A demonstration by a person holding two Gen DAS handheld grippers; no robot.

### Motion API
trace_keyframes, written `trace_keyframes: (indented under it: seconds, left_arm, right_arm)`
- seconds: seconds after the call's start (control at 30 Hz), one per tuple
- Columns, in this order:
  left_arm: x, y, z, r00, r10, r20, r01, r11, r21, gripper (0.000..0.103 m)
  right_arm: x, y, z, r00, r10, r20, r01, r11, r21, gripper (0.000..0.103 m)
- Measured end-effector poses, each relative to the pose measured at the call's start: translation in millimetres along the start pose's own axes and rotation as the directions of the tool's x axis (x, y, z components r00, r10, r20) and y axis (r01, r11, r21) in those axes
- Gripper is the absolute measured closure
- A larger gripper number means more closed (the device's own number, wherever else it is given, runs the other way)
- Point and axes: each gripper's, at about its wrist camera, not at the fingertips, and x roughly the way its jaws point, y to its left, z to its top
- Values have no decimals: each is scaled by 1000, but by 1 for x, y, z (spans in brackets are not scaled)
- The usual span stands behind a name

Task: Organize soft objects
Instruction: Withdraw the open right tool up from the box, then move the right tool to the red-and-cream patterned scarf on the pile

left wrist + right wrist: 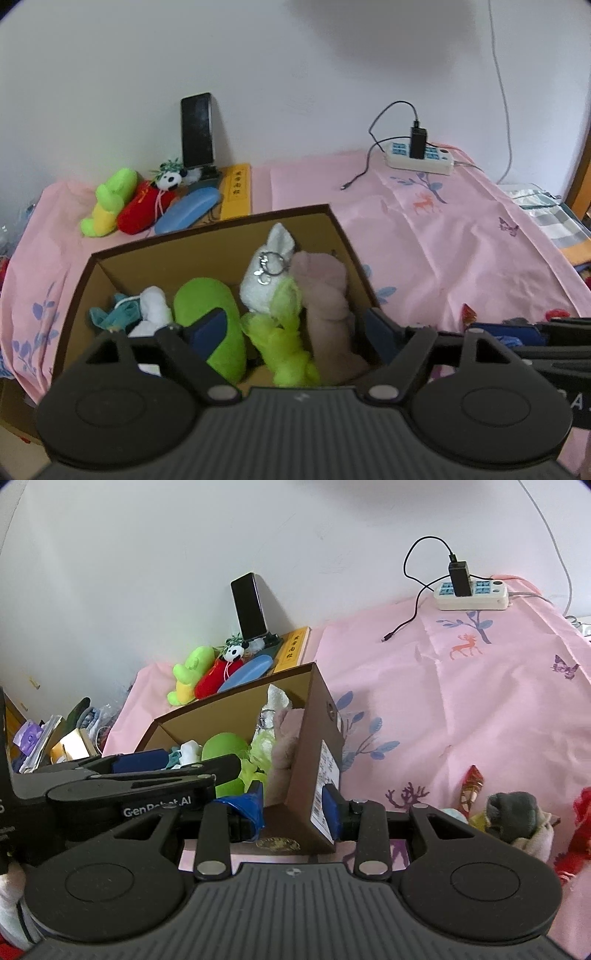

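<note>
A brown cardboard box (155, 254) stands on the pink sheet and holds several soft toys: a green plush (214, 317), a white plush with a key ring (266, 280), a lime net pouf (284, 343) and a pale pink plush (325, 306). My left gripper (293, 332) hangs open over the box, empty. My right gripper (295, 805) is shut on the box's near right wall (303, 775), one finger inside and one outside. More soft toys (513, 816) lie at the right of the right wrist view.
A green and yellow plush (107, 203), a red panda toy (147, 210), a blue case (188, 214), a phone on a stand (197, 133) and a yellow book (236, 195) sit by the wall. A power strip (419, 155) with a cable lies at the back right.
</note>
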Motion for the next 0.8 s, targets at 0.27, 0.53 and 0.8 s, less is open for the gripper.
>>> trace_keyframes:
  seconds: [0.27,0.53,0.8]
  left_arm:
    - [-13,-24,-10,997,-71,-18,71,997,33,25]
    - [-13,-54,-31,982,-175,-67,179,982,66,25]
    - [2,-82,-52,954,-258,-151,273,958,88,25]
  right_arm:
    - [-23,-18,-12,1000,-1,15,1,1000,5,85]
    - [-45,-40,-30,998,-53,37,53,999,5,85]
    - [-53,-73,-46,993,-117,3,117,990,84,85]
